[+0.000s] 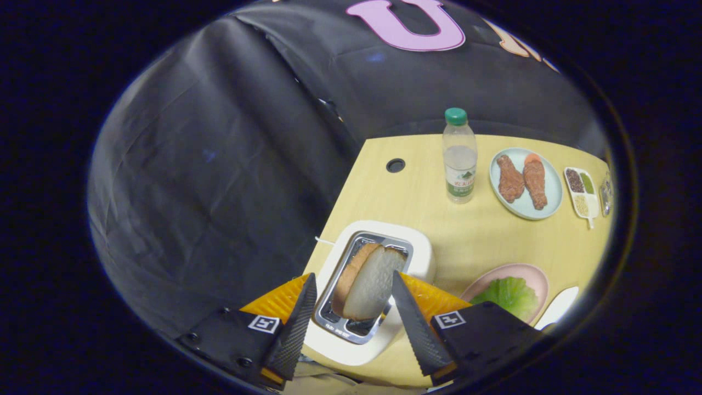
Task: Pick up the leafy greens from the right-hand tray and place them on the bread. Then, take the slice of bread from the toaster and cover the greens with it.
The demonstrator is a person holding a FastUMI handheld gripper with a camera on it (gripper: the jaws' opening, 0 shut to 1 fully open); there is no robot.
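Observation:
A slice of bread (368, 282) stands tilted in the slot of the white toaster (378, 233), its brown crust toward the left finger. My gripper (352, 278) hangs over the toaster, open, with the slice between its two fingers. The right finger (408, 307) lies at the slice's edge, and a gap shows between the left finger (301, 312) and the crust. To the right of the toaster, beyond the right finger, leafy greens (507, 296) lie on a pink plate (535, 274). What is under the greens is hidden.
A water bottle (459, 156) with a green cap stands behind the toaster. Right of it are a pale blue plate (551, 189) with two fried pieces and a small divided dish (582, 195) of grains. A white tray (558, 307) edges the pink plate. The table (471, 236) ends left of the toaster.

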